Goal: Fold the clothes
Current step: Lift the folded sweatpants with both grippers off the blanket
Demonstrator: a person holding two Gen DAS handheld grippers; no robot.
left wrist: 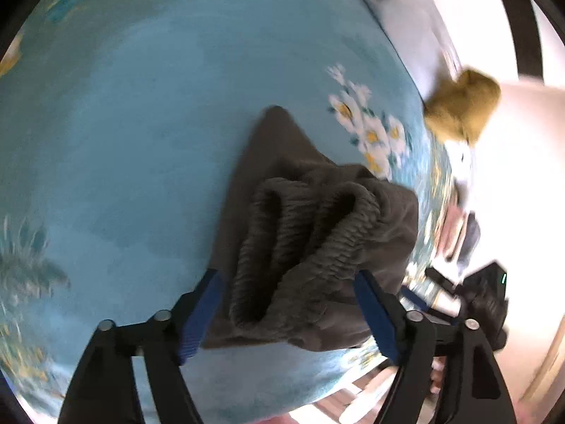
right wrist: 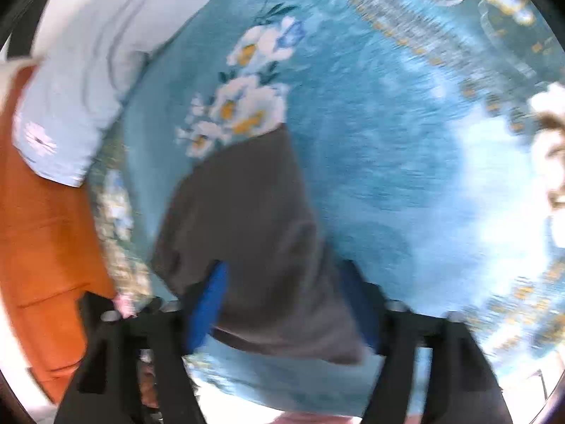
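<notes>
A dark grey garment (left wrist: 317,233) with a ribbed elastic waistband (left wrist: 282,247) lies bunched on the blue floral cloth (left wrist: 123,123). My left gripper (left wrist: 287,314) stands open. Its blue pads (left wrist: 199,318) sit wide on either side of the waistband end and do not press it. In the right wrist view the same grey garment (right wrist: 247,212) lies flatter and stretches away toward the white flowers. My right gripper (right wrist: 284,300) is open too, with the near end of the cloth between its blue pads (right wrist: 208,304). That view is blurred.
A light blue garment (right wrist: 81,70) lies at the far left over the cloth's edge, beside an orange surface (right wrist: 46,247). A mustard-brown bundle (left wrist: 462,106) sits past the cloth's right edge. A fluffy white and brown thing (right wrist: 551,134) shows at the right border.
</notes>
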